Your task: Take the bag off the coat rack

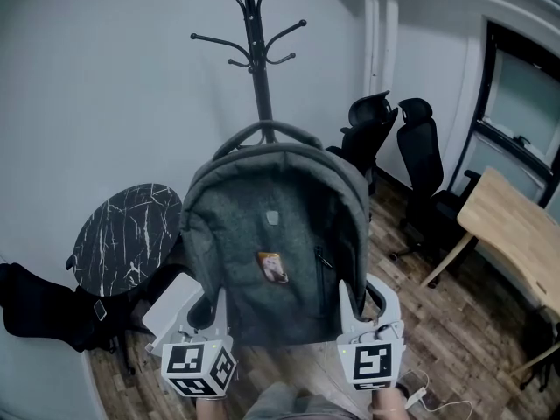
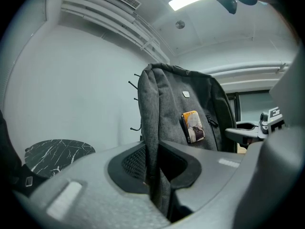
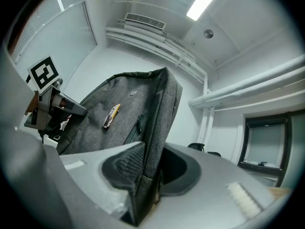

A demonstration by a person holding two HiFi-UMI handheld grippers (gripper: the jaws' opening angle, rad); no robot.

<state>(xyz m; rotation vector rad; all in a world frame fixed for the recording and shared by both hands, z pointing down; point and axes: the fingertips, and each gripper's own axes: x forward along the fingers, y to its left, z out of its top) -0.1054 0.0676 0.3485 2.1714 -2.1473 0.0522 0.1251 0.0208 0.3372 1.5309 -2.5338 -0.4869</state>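
1. Both tools are gripping the grey bag (image 1: pixel 276 234). The left gripper (image 1: pixel 213 309) and right gripper (image 1: pixel 363 303) are each pinching a lower side edge with jaws nearly closed on the fabric, and the bag is hanging between them.
2. Just beyond the bag, the coat rack (image 1: pixel 256 51) is rising with its hooks overhead. Raising both sides evenly before drawing back is probably keeping the top handle from snagging.
3. Outside the left gripper, a marble table (image 1: pixel 127 234) is crowding in. Office chairs (image 1: pixel 420 156) are limiting room beyond the right.
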